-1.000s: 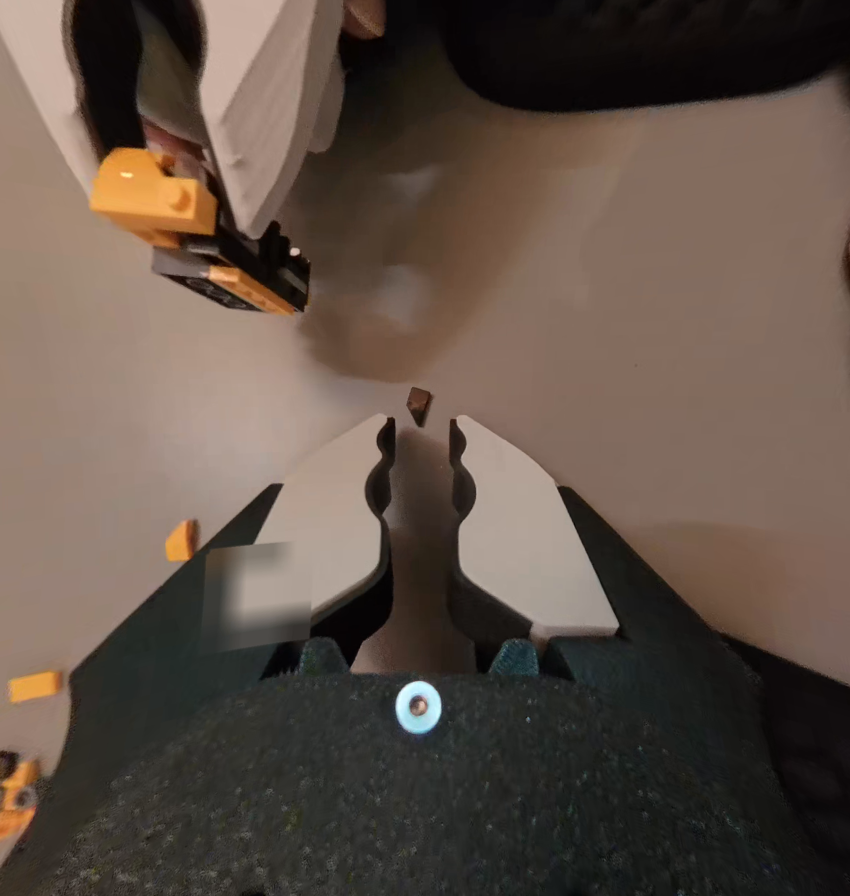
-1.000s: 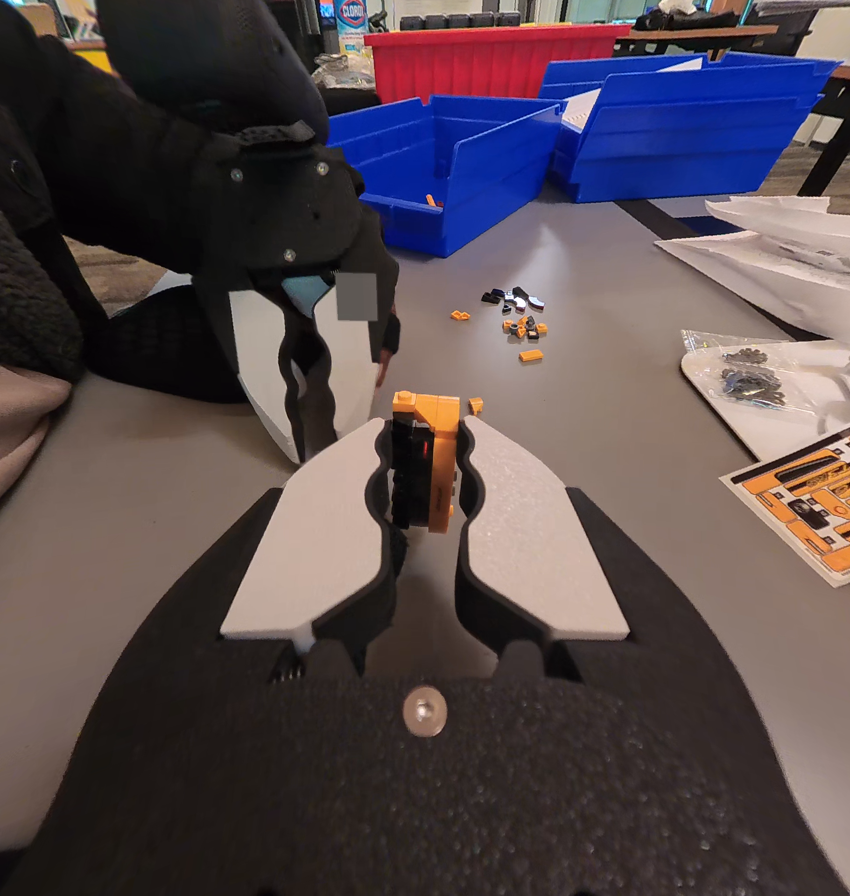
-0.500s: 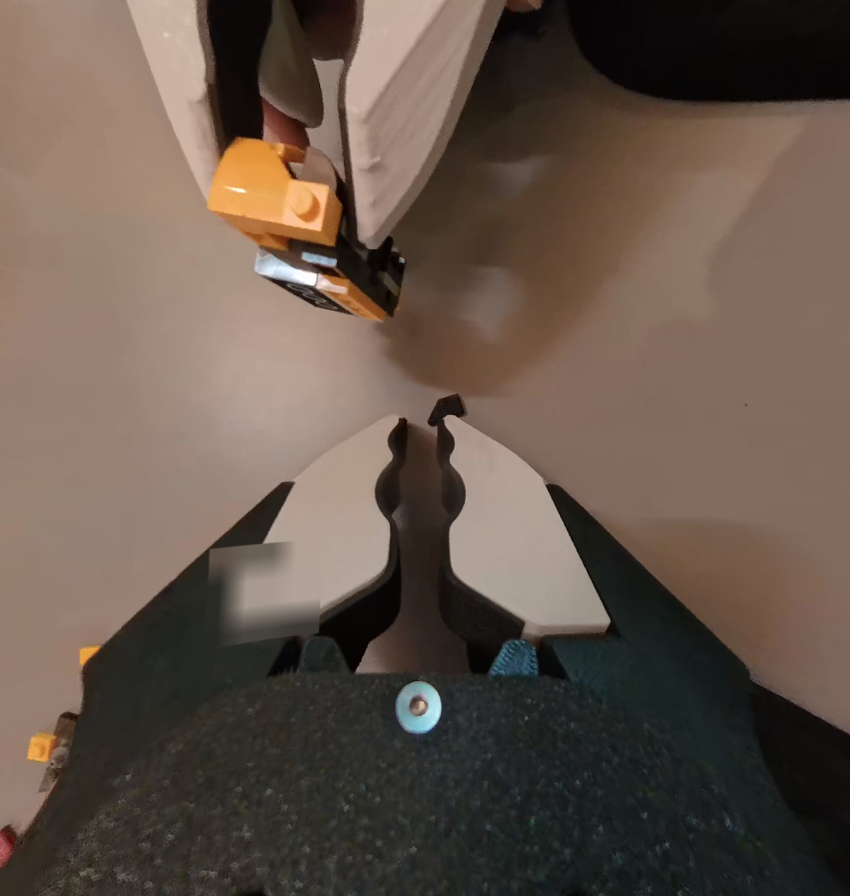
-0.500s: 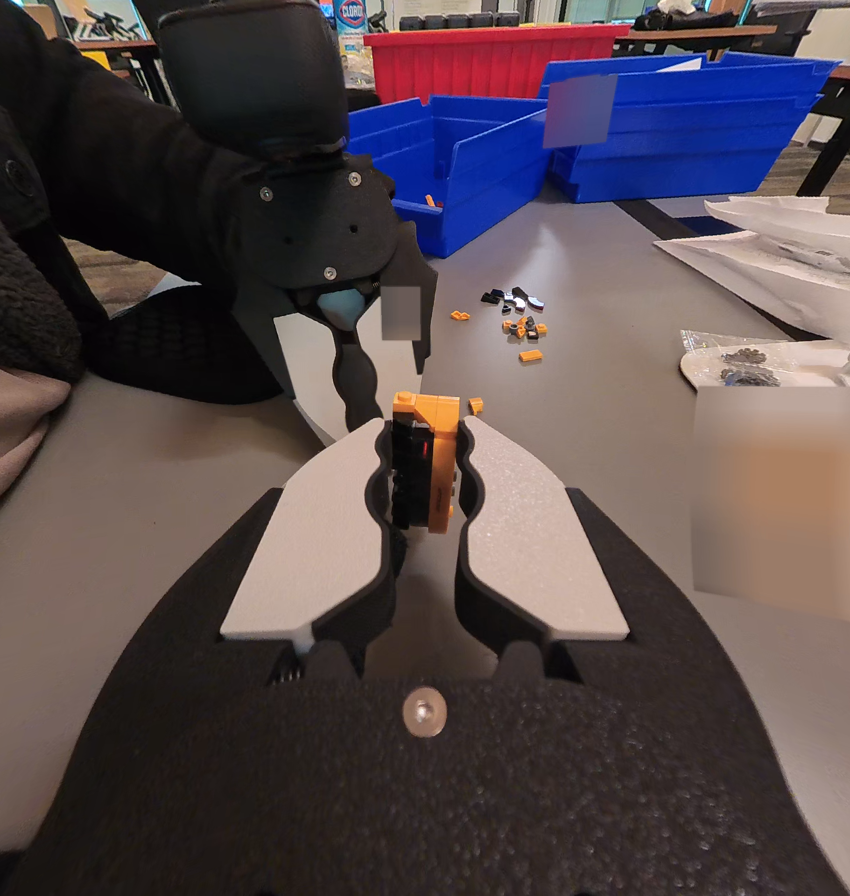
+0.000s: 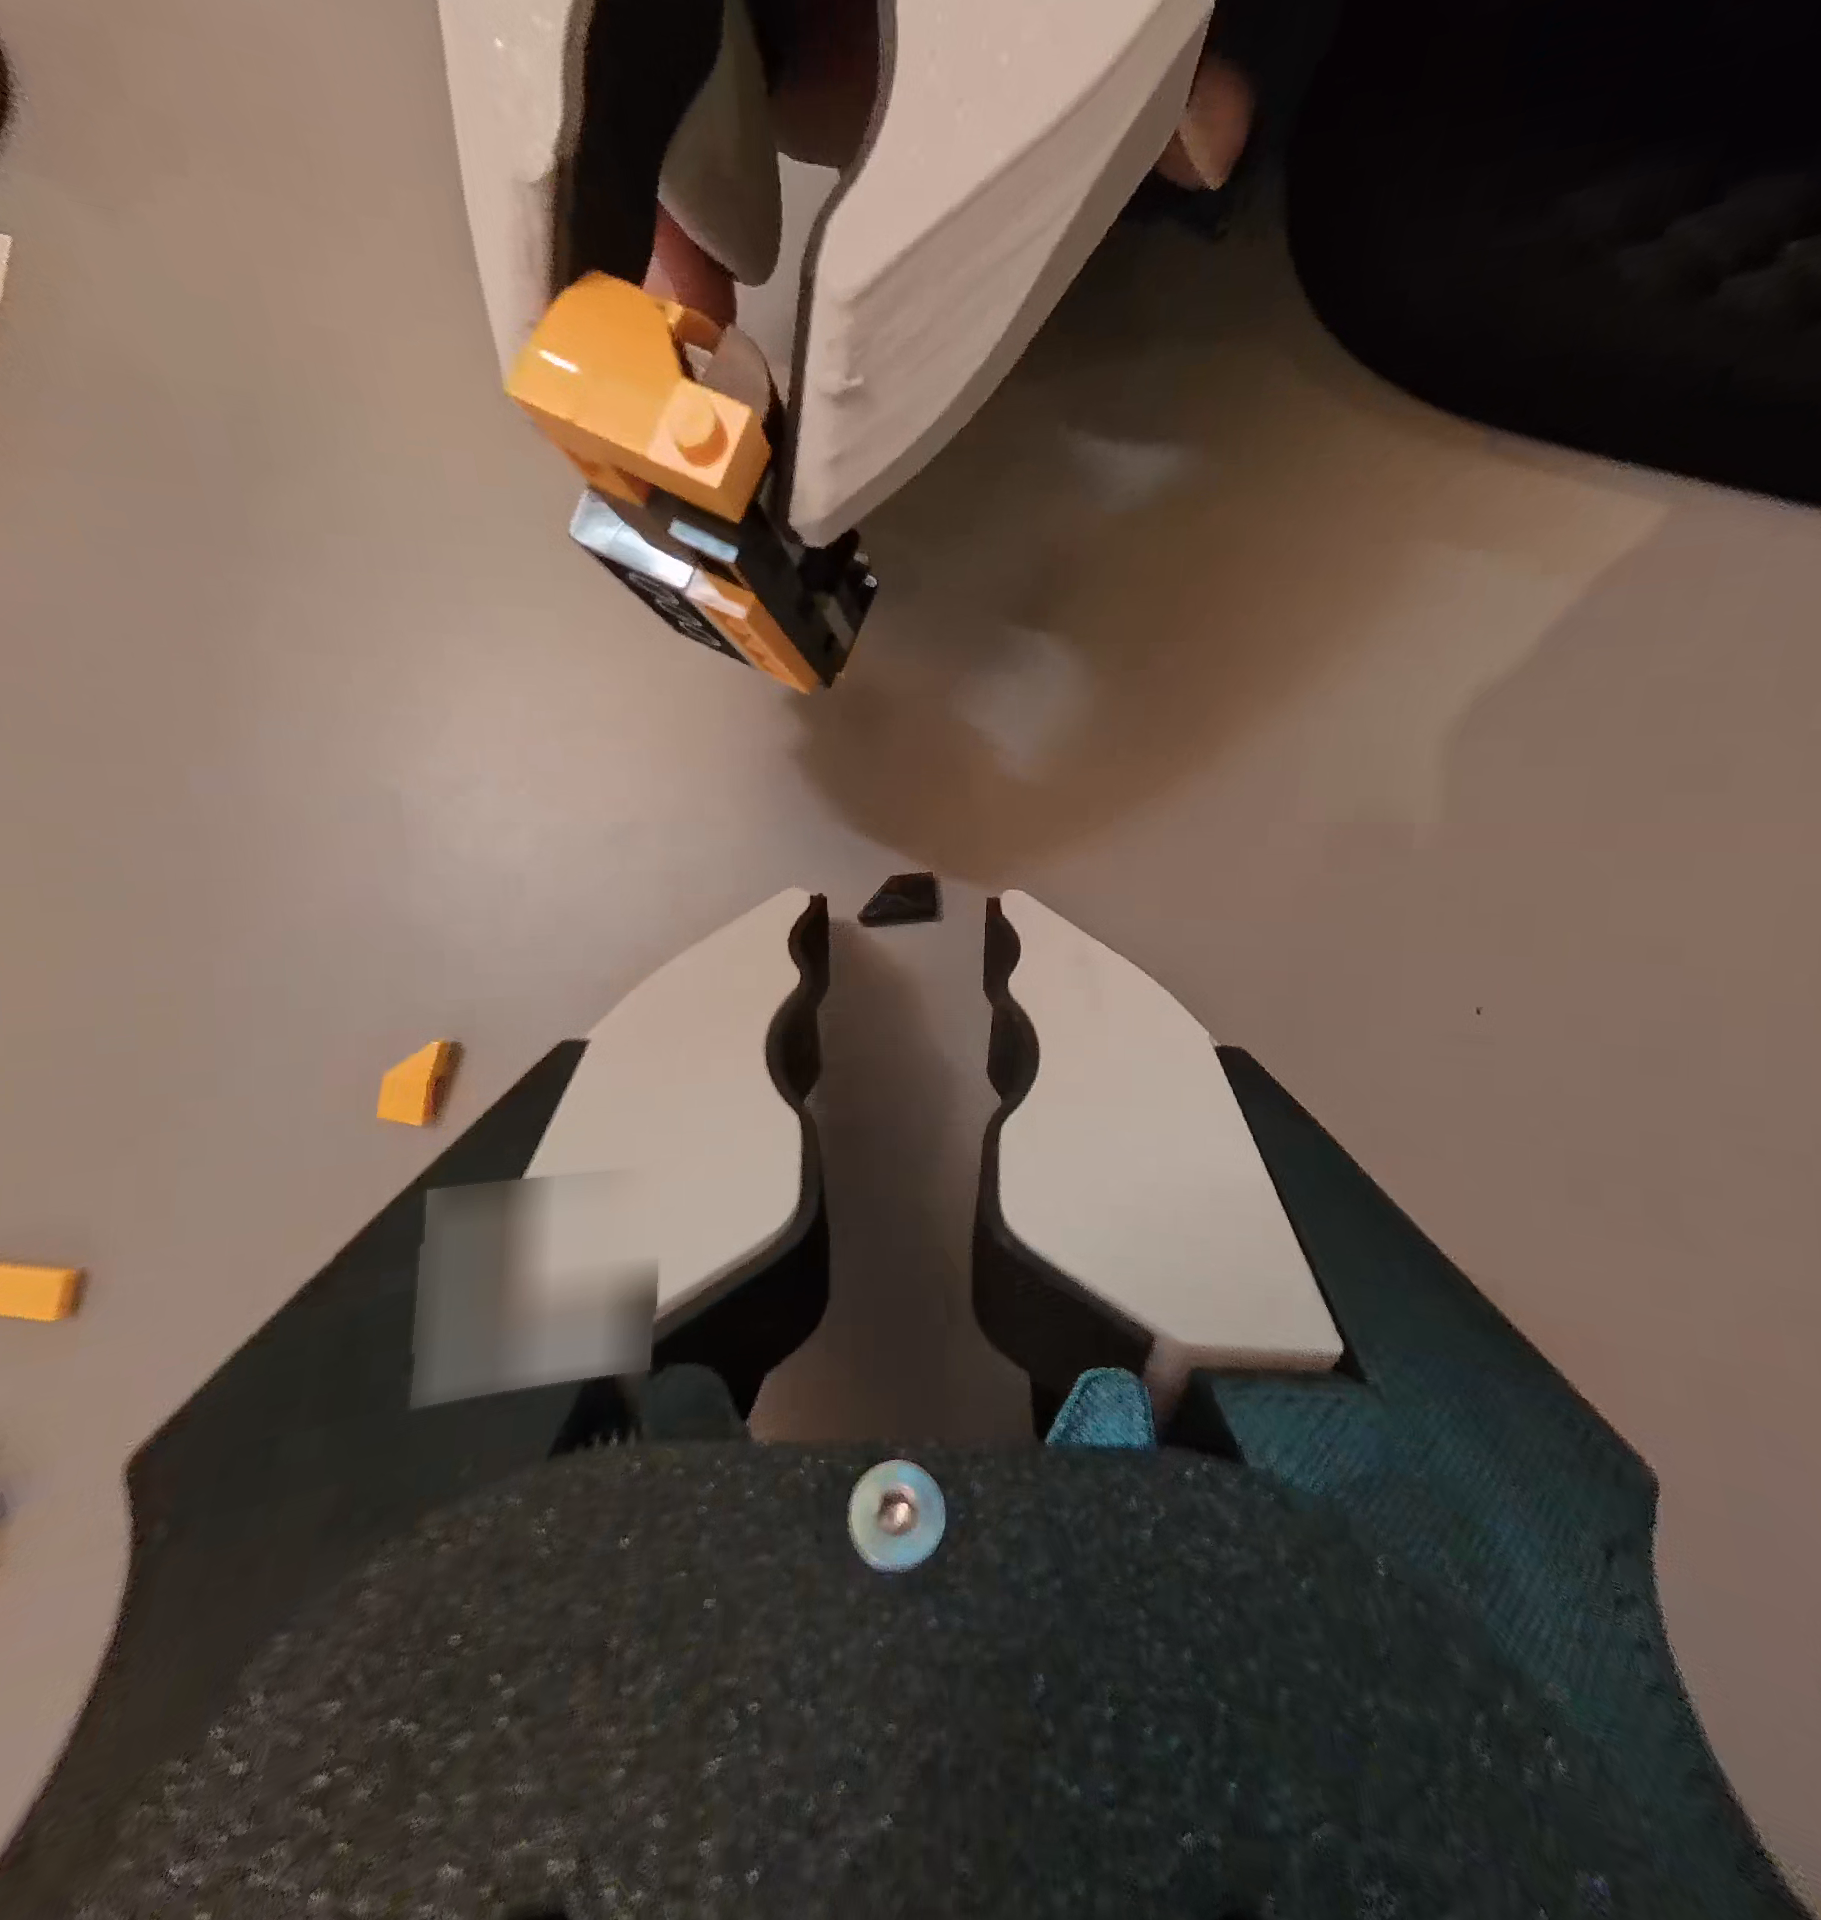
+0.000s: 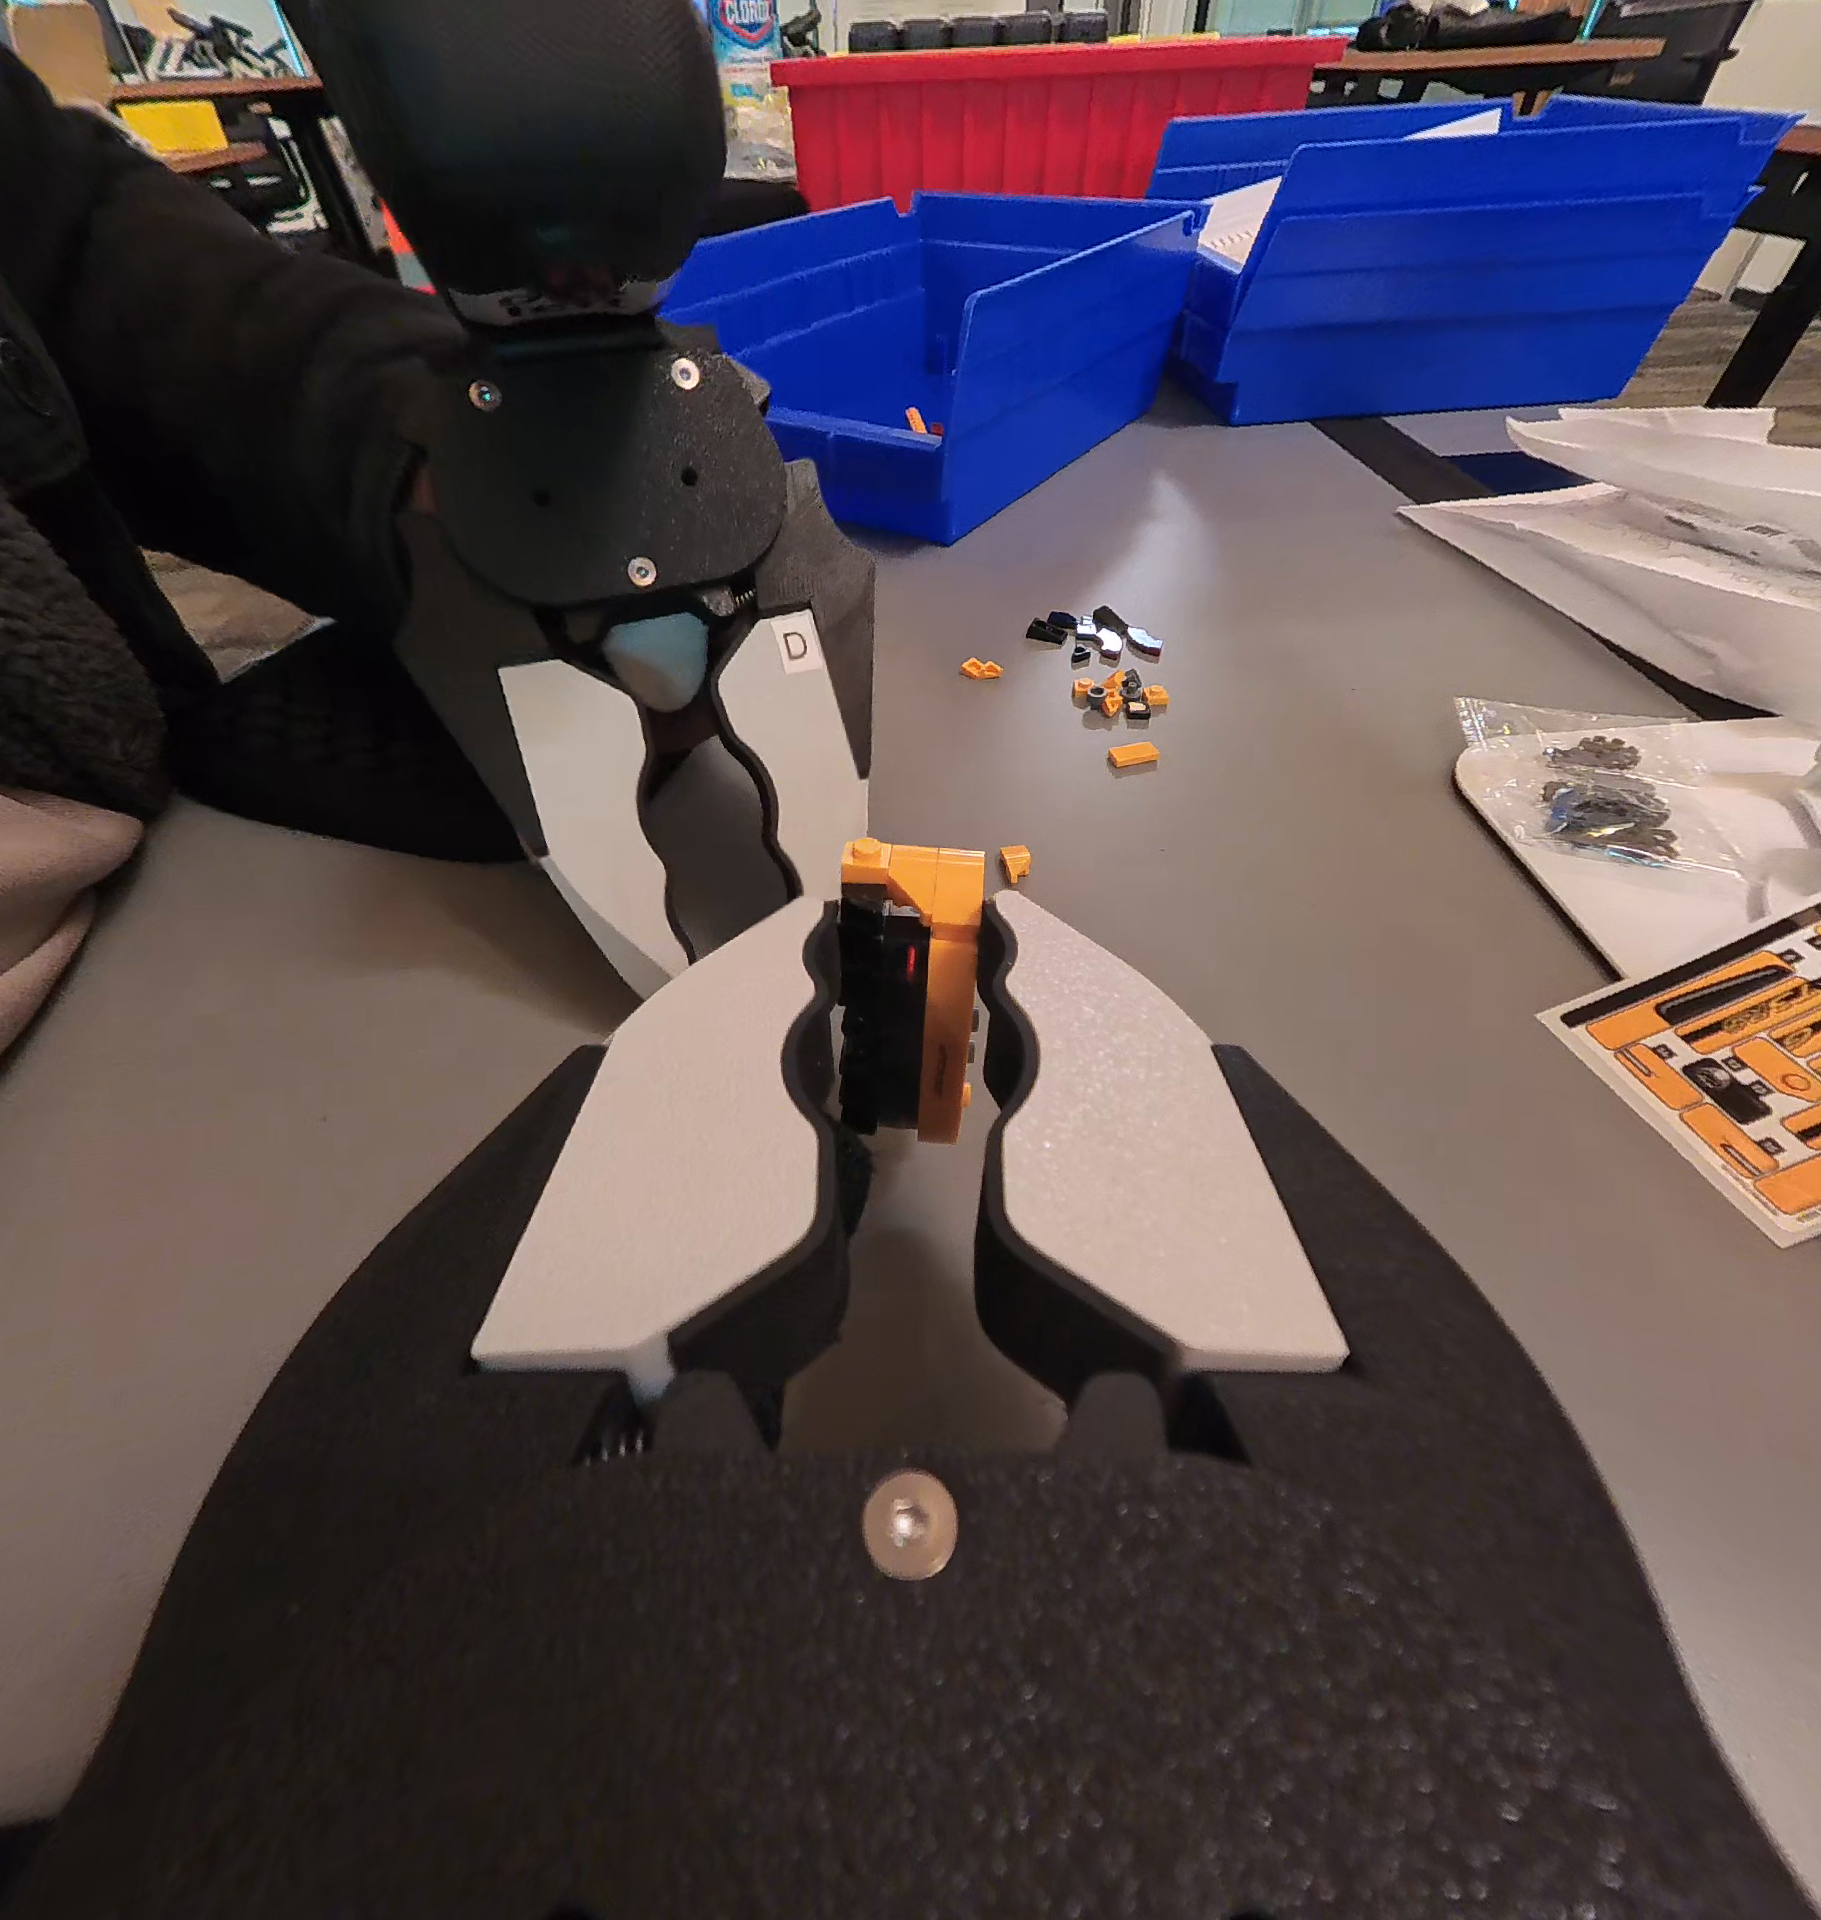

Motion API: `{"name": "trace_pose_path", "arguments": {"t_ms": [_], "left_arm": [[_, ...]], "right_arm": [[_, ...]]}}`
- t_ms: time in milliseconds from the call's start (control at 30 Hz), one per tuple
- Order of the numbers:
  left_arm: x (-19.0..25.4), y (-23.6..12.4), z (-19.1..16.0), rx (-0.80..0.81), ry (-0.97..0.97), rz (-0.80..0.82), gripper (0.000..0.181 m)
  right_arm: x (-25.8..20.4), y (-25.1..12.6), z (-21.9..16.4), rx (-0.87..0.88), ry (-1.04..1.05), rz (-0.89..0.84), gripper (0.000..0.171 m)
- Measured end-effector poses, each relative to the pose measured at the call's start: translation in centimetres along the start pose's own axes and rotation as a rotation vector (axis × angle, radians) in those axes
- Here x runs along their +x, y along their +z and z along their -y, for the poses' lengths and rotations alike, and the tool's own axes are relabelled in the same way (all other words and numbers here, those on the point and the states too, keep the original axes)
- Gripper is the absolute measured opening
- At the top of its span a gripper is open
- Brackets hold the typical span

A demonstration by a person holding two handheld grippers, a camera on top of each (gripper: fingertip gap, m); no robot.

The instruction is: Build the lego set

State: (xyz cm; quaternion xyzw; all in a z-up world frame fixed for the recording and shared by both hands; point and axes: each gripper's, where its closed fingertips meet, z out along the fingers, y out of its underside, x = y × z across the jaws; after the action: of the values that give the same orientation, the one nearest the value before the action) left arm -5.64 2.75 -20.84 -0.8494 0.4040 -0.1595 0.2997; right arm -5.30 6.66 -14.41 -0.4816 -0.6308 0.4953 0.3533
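My right gripper [image 6: 911, 914] is shut on an orange and black lego assembly [image 6: 916, 997], held on edge a little above the grey table [image 6: 1249, 935]. In the left wrist view the same assembly [image 5: 677, 488] hangs from the right gripper's white fingers [image 5: 937, 312] at the top. My left gripper [image 5: 901, 920] points down at the table with its jaws apart. A tiny black slope piece [image 5: 898, 900] lies on the table between its fingertips, not gripped. In the right wrist view the left gripper [image 6: 724, 883] stands just left of and behind the assembly.
Loose orange pieces [image 5: 414, 1081] [image 5: 20, 1291] lie left of my left gripper. A small pile of orange and black pieces [image 6: 1103, 675] lies farther back. Blue bins [image 6: 937, 343] and a red bin [image 6: 1041, 114] stand behind. A sticker sheet [image 6: 1737, 1060], a parts bag [image 6: 1602, 800] and white paper [image 6: 1664, 551] lie right. Spacing between my two grippers at the tips: around 7 cm.
My left gripper's jaws have spread wider, and the black piece now lies free between the tips. The right gripper still holds the assembly, unmoved in its own view.
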Motion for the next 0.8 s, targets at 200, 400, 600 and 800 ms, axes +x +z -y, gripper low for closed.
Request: {"name": "trace_pose_path", "arguments": {"t_ms": [200, 400, 600, 800], "left_arm": [[-0.3, 0.5, -0.2, -0.026, -0.037, 0.049, 0.02], [-0.3, 0.6, -0.1, -0.018, -0.034, 0.052, 0.014], [-0.1, 0.4, -0.2, 0.005, 0.018, 0.015, 0.014], [0.2, -3.4, 2.6, 0.158, 0.197, -0.003, 0.014]], "right_arm": [[0.0, 0.0, 0.0, -0.001, 0.001, 0.001, 0.025], [-0.1, 0.0, -0.1, -0.003, 0.001, 0.004, 0.025], [-0.2, 0.0, -0.1, -0.003, -0.004, 0.008, 0.025], [-0.9, 0.1, 0.0, -0.003, -0.025, 0.041, 0.025]]}}
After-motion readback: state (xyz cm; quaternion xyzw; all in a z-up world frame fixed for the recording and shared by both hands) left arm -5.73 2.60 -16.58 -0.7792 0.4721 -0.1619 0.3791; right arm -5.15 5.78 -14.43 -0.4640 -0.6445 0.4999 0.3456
